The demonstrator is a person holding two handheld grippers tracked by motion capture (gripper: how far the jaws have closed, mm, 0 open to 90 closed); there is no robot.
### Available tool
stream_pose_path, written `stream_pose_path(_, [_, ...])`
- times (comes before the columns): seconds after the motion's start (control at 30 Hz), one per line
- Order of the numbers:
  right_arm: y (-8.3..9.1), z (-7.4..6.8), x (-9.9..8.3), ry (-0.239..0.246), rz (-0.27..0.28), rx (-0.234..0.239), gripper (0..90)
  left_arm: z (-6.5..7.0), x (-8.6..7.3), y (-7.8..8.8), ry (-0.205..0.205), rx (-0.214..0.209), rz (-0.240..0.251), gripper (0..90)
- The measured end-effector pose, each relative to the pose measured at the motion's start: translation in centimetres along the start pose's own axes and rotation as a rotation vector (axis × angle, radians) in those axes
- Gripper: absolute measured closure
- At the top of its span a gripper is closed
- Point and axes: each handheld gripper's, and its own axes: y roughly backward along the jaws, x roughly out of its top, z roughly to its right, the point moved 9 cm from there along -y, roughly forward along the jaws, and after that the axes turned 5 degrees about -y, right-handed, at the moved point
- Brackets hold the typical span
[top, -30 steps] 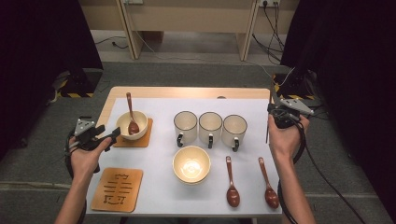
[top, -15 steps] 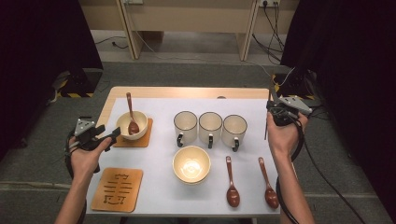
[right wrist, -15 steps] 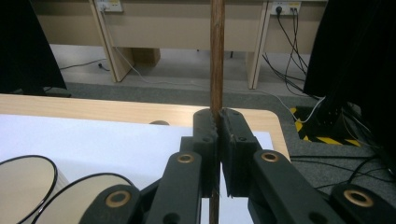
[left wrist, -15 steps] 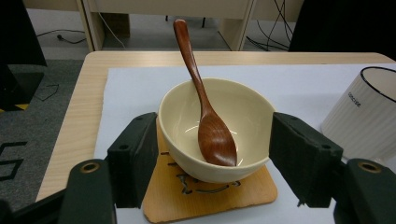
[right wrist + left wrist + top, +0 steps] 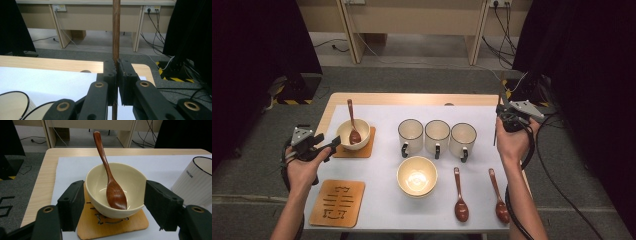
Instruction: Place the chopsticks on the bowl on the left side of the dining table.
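Observation:
A cream bowl stands on a wooden coaster at the table's left, with a brown wooden spoon leaning inside it. My left gripper is open just in front of the bowl, one jaw on each side of it and neither pressing on it. Over the table's right edge, my right gripper is shut on a thin dark wooden stick, which stands upright through the jaws.
Three white mugs stand in a row mid-table, and one mug is close to the right of the bowl. A second cream bowl, two brown spoons and an empty coaster lie nearer the front.

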Motion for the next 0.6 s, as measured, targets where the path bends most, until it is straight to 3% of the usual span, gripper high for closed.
stream_pose_path(0.6, [-1.03, -0.55, 0.62, 0.01, 0.027, 0.004, 85.4, -0.03, 0.03, 0.04, 0.001, 0.0, 0.002, 32.2])
